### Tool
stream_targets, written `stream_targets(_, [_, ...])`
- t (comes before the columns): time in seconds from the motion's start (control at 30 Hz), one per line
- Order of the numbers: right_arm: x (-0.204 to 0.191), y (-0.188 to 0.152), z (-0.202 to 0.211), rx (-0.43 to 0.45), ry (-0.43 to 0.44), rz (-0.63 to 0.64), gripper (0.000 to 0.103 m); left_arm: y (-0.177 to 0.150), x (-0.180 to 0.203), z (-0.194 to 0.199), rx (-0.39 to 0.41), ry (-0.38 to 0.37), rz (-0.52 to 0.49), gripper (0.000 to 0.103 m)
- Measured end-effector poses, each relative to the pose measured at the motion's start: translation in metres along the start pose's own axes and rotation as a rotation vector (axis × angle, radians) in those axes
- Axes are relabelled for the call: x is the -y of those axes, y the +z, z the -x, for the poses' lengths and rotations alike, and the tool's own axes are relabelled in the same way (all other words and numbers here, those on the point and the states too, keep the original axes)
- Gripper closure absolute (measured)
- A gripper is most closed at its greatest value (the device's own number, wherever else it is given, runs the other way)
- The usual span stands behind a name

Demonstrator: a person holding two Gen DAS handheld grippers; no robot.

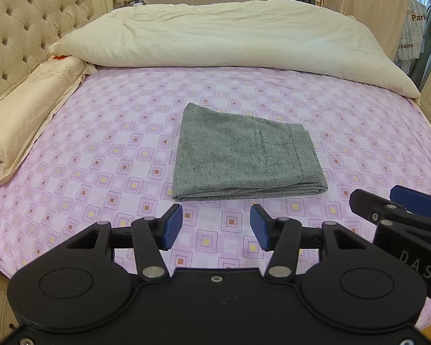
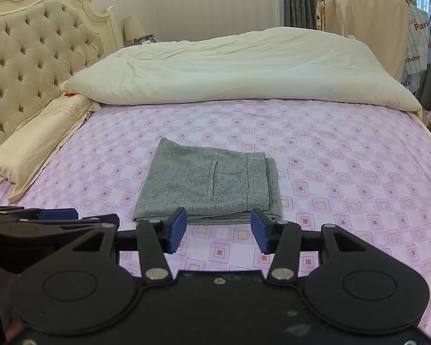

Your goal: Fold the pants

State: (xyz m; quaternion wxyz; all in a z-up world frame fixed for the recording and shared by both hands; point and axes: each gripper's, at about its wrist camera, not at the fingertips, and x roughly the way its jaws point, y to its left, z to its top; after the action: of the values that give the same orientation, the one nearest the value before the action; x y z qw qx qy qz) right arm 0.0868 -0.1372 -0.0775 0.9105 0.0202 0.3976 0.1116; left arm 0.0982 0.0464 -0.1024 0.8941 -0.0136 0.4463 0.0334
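The pants [image 1: 244, 155] lie folded at 12 o'clock on the bed [image 1: 100, 149], so both tongs, left tongs [image 1: 216, 227] and right tongs [image 2: 219, 231], hang open and empty.

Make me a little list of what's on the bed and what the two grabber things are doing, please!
pants: grey pants, folded into a flat stack, pocket seam on top
where: middle of the pink checked sheet
left gripper: jaws apart, nothing between them, short of the pants' near edge
right gripper: jaws apart, nothing between them, near the pants' near edge
duvet: cream duvet bunched along the far side
pillow: cream pillow by the tufted headboard
folding: looks done
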Motion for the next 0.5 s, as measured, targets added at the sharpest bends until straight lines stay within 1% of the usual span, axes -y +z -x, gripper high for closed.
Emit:
stream_targets(0.13, [0.002,0.002,-0.001,-0.004,0.004,0.001,0.053,0.0,0.003,0.0,-0.002,0.002,0.0,0.045])
stream_targets(0.5, [0.008,0.001,0.004,0.027,0.007,-0.001,0.053,-0.002,0.018,0.01,0.029,0.011,-0.007,0.045])
